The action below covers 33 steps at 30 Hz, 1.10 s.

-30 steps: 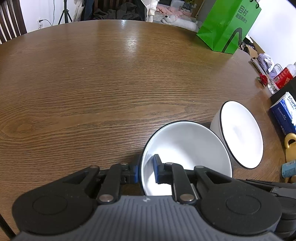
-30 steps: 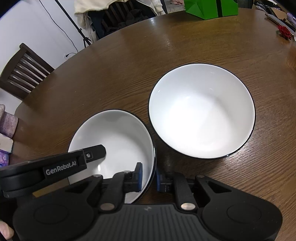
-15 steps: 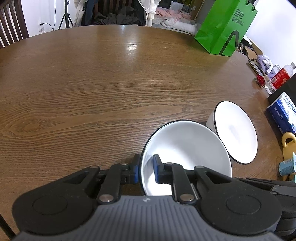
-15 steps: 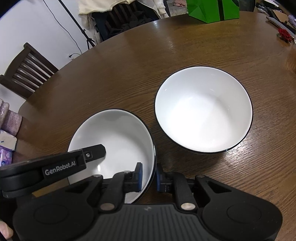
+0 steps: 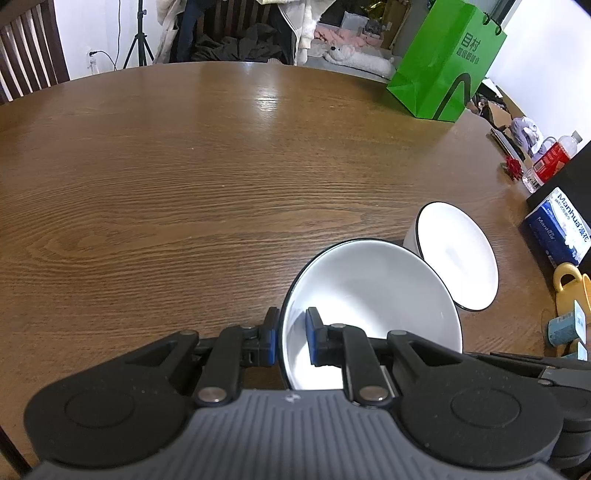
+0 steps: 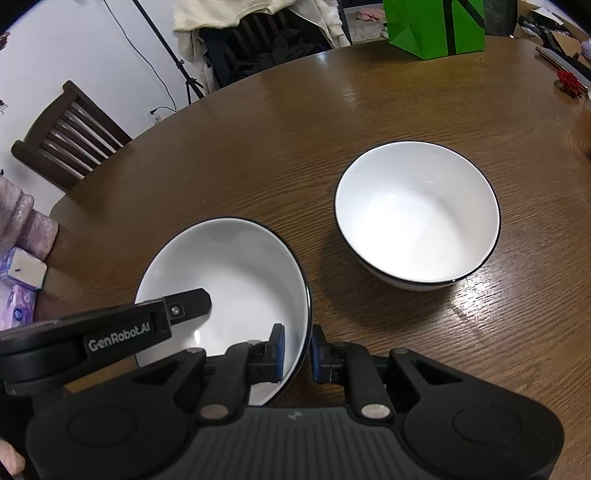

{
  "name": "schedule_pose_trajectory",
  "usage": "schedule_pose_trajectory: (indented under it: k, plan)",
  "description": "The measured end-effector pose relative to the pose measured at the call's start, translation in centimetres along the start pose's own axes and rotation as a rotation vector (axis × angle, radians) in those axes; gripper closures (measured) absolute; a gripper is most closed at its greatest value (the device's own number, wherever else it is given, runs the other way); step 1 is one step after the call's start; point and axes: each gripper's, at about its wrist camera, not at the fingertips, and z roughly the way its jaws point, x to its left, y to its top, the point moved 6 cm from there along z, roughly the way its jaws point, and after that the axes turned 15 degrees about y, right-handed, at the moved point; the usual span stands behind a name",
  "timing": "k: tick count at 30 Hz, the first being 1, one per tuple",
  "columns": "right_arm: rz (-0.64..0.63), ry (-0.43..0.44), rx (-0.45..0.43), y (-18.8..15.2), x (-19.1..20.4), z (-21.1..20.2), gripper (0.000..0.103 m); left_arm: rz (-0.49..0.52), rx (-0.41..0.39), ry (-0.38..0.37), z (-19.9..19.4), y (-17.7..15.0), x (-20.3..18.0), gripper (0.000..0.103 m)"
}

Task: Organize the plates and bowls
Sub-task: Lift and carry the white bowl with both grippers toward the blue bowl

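- Clearly, one white bowl [image 6: 236,280] was clamped at opposite rims by the left gripper [image 5: 291,338] and right gripper [image 6: 297,352], above the table [image 6: 369,110].
- A second bowl [image 6: 417,214] was seen resting just beside it.

Ahead and left of the jaws the table [image 5: 184,177] lies bare and open. To their right a second bowl [image 6: 417,214] stands close, with a tissue box [image 5: 557,232] and yellow mug [image 5: 572,291] crowding beyond; a green bag [image 5: 443,62] blocks the far right.

Lived-in home: wooden dining table [image 5: 184,184], slatted chair [image 6: 70,136], draped clothes [image 6: 258,14].
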Motion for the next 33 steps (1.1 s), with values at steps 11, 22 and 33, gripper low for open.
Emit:
schedule_pose_trajectory:
  k: [11, 22, 33]
  plan:
    - [-0.034, 0.007, -0.009, -1.1, 2.1, -1.8, 0.089, -0.014, -0.028, 0.000, -2.6, -1.0, 1.3, 0.087]
    - [-0.066, 0.013, -0.018, -2.7, 4.4, -3.5, 0.089, -0.017, -0.045, 0.007, -5.1, -2.9, 2.8, 0.087]
    - [-0.096, 0.024, -0.019, -4.5, 6.9, -4.7, 0.089, -0.034, -0.059, 0.012, -7.4, -4.5, 4.6, 0.087]
